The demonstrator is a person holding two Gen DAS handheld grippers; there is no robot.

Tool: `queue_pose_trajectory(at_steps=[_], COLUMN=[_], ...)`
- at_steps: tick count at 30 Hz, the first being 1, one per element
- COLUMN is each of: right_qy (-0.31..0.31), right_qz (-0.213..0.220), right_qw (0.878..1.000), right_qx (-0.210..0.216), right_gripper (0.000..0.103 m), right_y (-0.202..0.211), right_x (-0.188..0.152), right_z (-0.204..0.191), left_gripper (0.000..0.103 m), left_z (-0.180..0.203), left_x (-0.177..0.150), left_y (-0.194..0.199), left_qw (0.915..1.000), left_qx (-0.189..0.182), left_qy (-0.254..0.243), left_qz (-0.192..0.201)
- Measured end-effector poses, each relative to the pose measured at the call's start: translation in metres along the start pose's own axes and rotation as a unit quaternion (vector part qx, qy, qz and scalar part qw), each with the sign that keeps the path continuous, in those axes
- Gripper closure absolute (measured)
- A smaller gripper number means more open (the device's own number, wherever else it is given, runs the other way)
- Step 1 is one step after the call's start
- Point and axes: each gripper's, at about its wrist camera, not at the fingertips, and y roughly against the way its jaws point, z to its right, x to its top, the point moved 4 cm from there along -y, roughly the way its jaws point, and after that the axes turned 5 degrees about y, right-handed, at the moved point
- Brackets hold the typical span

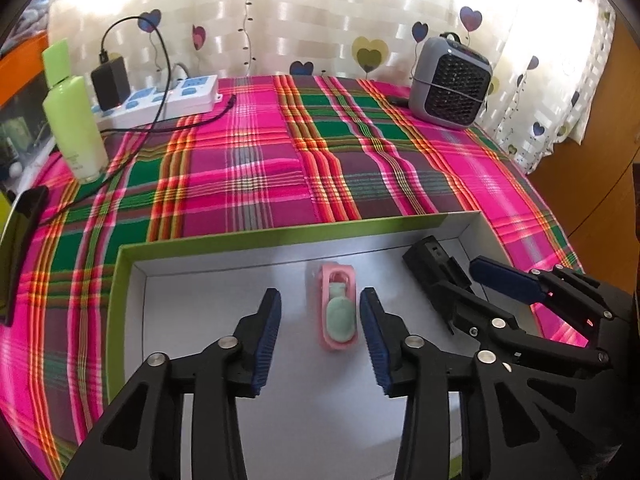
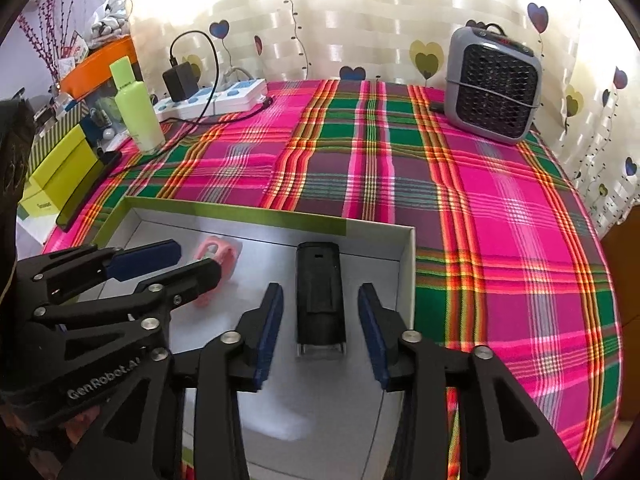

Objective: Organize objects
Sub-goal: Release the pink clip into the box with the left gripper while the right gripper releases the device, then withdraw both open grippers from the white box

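While both tongs hang over the green-rimmed box [image 1: 280, 236] on the plaid table [image 1: 256, 168], each is spread wide and holds nothing. Left tongs [image 1: 320, 334] straddle the pink case [image 1: 338, 308] lying on the white box floor, pads apart from it. Right tongs [image 2: 320, 334] straddle the black device [image 2: 320, 292] by the box's right wall.

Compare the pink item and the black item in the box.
The pink item is small, rounded and holds a pale green insert; the black item is plain, blocky and longer. The pink item lies between the left gripper fingers, the black item between the right gripper fingers. Both lie ungripped in the box.
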Motion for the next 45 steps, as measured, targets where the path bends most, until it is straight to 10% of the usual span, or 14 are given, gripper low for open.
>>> queue_pose_trajectory(at_steps=[45], right_qy=[-0.002], right_qz=[0.069], right_qw=[0.997], right_qx=[-0.023], right_gripper=[0.058], right_y=[0.092], right_x=[-0.088], right_z=[-0.031], left_gripper=[0.056], left_z=[-0.016], left_x=[-0.102], left_y=[0.11], left_qw=[0.991], left_qx=[0.075], left_qy=[-0.012], left_qz=[0.11])
